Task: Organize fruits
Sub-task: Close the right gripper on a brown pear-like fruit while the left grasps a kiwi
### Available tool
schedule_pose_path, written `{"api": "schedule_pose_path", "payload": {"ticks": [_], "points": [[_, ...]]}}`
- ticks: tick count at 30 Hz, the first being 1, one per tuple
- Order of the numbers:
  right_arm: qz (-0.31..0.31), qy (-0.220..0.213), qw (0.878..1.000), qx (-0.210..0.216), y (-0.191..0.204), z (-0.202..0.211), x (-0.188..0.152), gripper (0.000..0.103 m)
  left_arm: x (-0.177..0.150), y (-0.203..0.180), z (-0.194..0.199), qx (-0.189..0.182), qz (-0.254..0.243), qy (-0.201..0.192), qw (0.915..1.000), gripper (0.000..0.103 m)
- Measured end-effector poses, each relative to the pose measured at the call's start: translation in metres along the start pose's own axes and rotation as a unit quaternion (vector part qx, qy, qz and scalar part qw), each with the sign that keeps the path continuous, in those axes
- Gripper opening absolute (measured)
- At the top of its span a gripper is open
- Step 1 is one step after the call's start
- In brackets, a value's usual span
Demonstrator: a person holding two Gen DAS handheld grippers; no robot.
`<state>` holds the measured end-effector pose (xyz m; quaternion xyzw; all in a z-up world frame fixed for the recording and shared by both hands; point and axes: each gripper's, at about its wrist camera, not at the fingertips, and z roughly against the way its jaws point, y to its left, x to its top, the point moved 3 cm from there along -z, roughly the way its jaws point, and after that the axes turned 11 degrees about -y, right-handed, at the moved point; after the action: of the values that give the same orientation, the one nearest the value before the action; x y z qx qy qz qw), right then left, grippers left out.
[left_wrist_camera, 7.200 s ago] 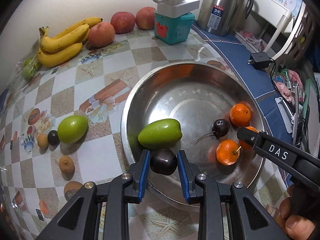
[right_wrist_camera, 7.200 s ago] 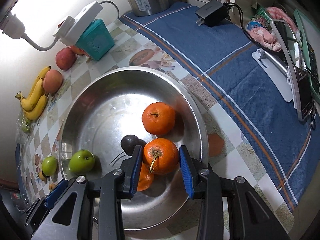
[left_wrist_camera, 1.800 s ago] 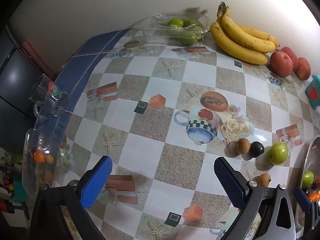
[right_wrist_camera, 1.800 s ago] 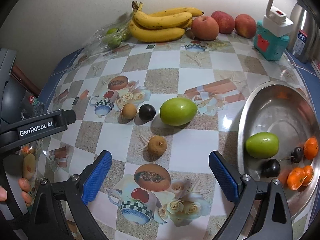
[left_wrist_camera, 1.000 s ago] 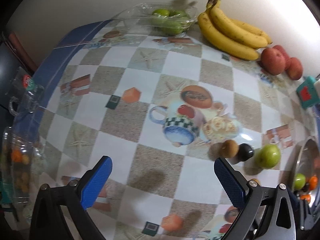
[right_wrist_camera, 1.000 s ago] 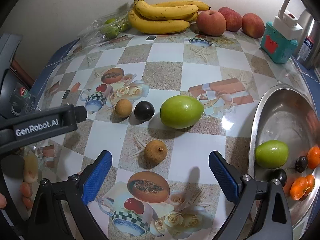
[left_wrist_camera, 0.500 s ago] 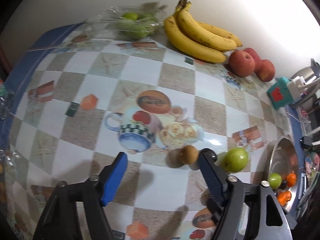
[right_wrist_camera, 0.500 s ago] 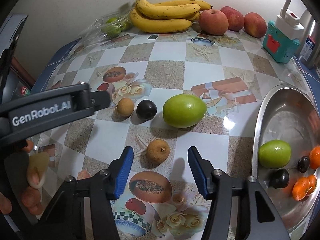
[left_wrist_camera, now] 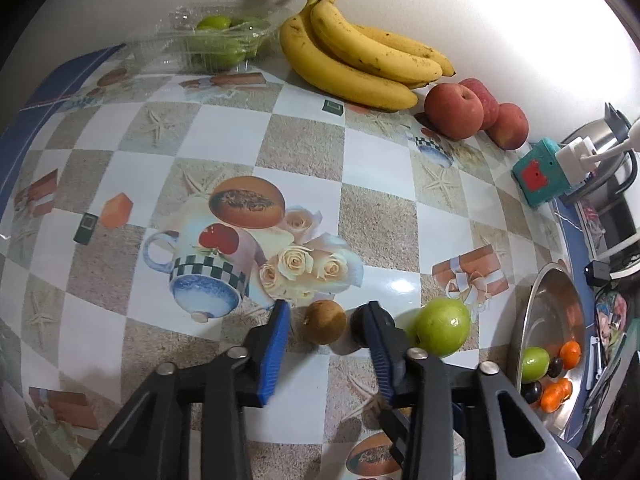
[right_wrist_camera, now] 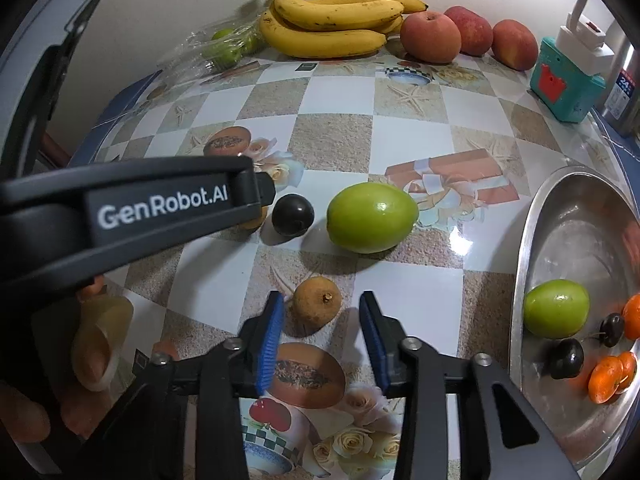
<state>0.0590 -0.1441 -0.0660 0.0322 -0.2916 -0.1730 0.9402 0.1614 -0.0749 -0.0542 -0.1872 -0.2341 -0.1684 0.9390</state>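
In the left wrist view my left gripper [left_wrist_camera: 326, 322] is open around a small brown round fruit [left_wrist_camera: 324, 322] on the table, its fingers not touching it. A dark plum [left_wrist_camera: 358, 326] sits just behind the right finger, with a green fruit [left_wrist_camera: 442, 326] beside it. In the right wrist view my right gripper [right_wrist_camera: 322, 312] is open around another small brown fruit [right_wrist_camera: 317, 306]. The dark plum [right_wrist_camera: 293, 215] and the green fruit [right_wrist_camera: 372, 217] lie beyond it. The steel bowl [right_wrist_camera: 532, 240] at right holds a green fruit [right_wrist_camera: 556, 314], dark plums and oranges.
Bananas [left_wrist_camera: 360, 60], red apples [left_wrist_camera: 454, 110] and a clear box of green fruit [left_wrist_camera: 216, 40] line the wall. A teal box with a white plug [right_wrist_camera: 566, 76] and a steel kettle stand at the back right. The left gripper's arm [right_wrist_camera: 120, 216] crosses the right wrist view.
Both grippers have come down and forward and narrowed their fingers, each now framing a small brown fruit. The fruits have not moved.
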Motion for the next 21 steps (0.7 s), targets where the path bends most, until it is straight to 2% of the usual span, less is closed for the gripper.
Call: {"api": "schedule_pose_path", "payload": {"ticks": [3,6,15,21], "points": [[-0.005,0.002,1.000,0.002,-0.002,-0.001,-0.001,0.036,-0.001,0.002,-0.003,-0.003,0.005,0.004,1.0000,0.031],[-0.007,0.003,1.000,0.004,-0.003,-0.001,-0.001,0.029,-0.002,0.003,-0.005,-0.010,0.013,0.008,0.9998,0.024],[-0.022,0.001,1.000,0.005,-0.007,0.002,-0.002,0.026,0.000,0.002,-0.003,-0.032,0.030,0.008,0.9990,0.024],[-0.035,-0.011,0.999,0.014,-0.010,0.012,0.002,0.026,0.006,0.006,0.011,-0.022,0.035,0.002,0.9992,0.024]]}}
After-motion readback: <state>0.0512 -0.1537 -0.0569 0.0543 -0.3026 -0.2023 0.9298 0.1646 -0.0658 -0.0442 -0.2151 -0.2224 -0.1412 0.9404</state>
